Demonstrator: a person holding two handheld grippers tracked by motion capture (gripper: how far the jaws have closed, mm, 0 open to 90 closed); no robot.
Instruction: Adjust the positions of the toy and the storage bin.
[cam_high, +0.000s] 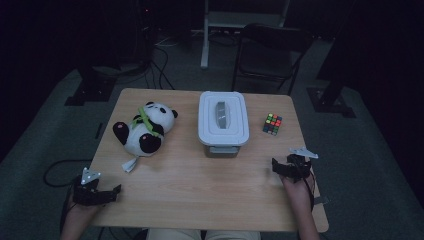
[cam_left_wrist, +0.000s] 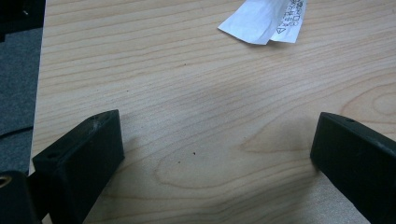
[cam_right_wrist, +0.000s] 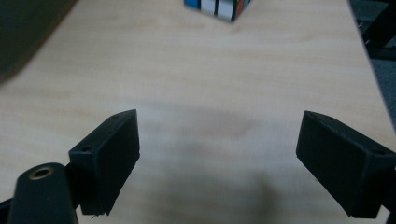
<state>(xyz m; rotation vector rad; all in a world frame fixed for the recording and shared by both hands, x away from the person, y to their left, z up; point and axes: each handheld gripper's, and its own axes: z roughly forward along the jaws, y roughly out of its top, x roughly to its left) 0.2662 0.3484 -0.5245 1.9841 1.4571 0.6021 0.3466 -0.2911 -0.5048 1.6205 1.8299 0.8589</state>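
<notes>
On the near left corner of the table (cam_high: 200, 200) rests the left gripper (cam_high: 111, 193), its jaws wide apart with nothing between them; the left gripper view has bare wood between the jaws and a white paper tag (cam_left_wrist: 266, 18) ahead. Near the right edge sits the right gripper (cam_high: 280, 167), jaws also spread wide and holding nothing. The cube (cam_high: 272, 123) stands close to the far right corner, straight ahead of the right gripper and well apart from it; its lower part appears at the top of the right gripper view (cam_right_wrist: 218, 7). A white box (cam_high: 223, 122) with its lid on stands at the middle of the far edge, and a panda (cam_high: 144, 128) lies toward the far left, its tag pointing to the near edge. I judge that the work is at its start, before any reach. The next move probably calls for bringing the right gripper forward so the jaws come around the cube, then closing on its flat sides.
</notes>
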